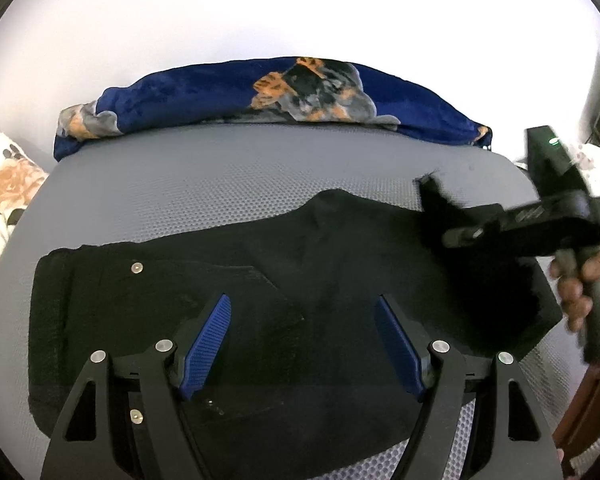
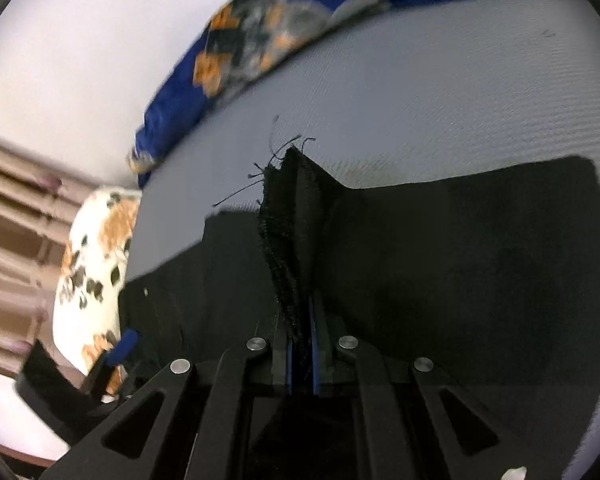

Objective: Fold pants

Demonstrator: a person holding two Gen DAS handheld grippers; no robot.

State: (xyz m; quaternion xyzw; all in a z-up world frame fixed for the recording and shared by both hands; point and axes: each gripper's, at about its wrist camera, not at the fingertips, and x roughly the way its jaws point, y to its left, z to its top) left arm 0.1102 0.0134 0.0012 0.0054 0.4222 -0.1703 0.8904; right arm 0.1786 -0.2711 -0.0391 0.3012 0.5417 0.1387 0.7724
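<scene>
Black pants (image 1: 260,320) spread flat across grey mesh mattress (image 1: 204,176), frayed hem (image 2: 288,216) pinched and lifted in right gripper (image 2: 302,344), jaws nearly closed. Left gripper (image 1: 302,344) hovering above, jaws wide, empty. Likely soft, limp, light; best gripped at hems or waistband. No readable labels or writing.

Matt black cloth pants (image 1: 228,320) on mesh-textured mattress (image 1: 220,176).

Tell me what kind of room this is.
Probably a bedroom: the black pants lie on a grey mattress, with a rolled blue blanket along its far edge and a floral pillow beside it.
</scene>
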